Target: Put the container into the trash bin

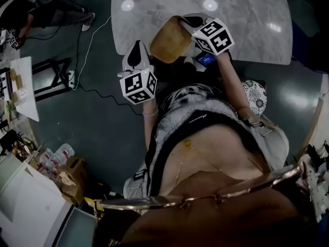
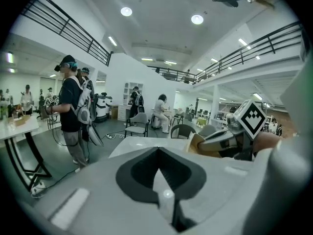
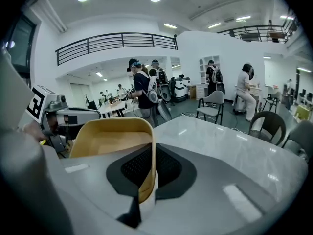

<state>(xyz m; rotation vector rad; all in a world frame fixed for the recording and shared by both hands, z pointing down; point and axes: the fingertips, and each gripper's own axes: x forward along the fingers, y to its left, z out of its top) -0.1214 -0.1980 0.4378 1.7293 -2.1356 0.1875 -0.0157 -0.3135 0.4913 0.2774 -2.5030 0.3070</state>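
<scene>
The container (image 1: 169,40) is a tan, shallow tub held tilted over the near edge of the marble table (image 1: 247,14). My right gripper (image 1: 189,25) is shut on its rim. In the right gripper view the tub's thin wall (image 3: 112,136) runs between the closed jaws of the right gripper (image 3: 146,180). My left gripper (image 1: 136,55) hangs left of the tub, off the table's corner, jaws together and empty. Its own view shows the left gripper (image 2: 164,180) shut, with the tub (image 2: 198,143) off to its right. No trash bin is recognisable in any view.
Chairs (image 3: 211,104) and several standing people (image 3: 142,89) are beyond the table. On the floor at the head view's lower left sit a cardboard box (image 1: 72,176) and bottles (image 1: 54,158). Cables (image 1: 85,50) trail across the floor, and a white side table (image 1: 23,86) stands at the left.
</scene>
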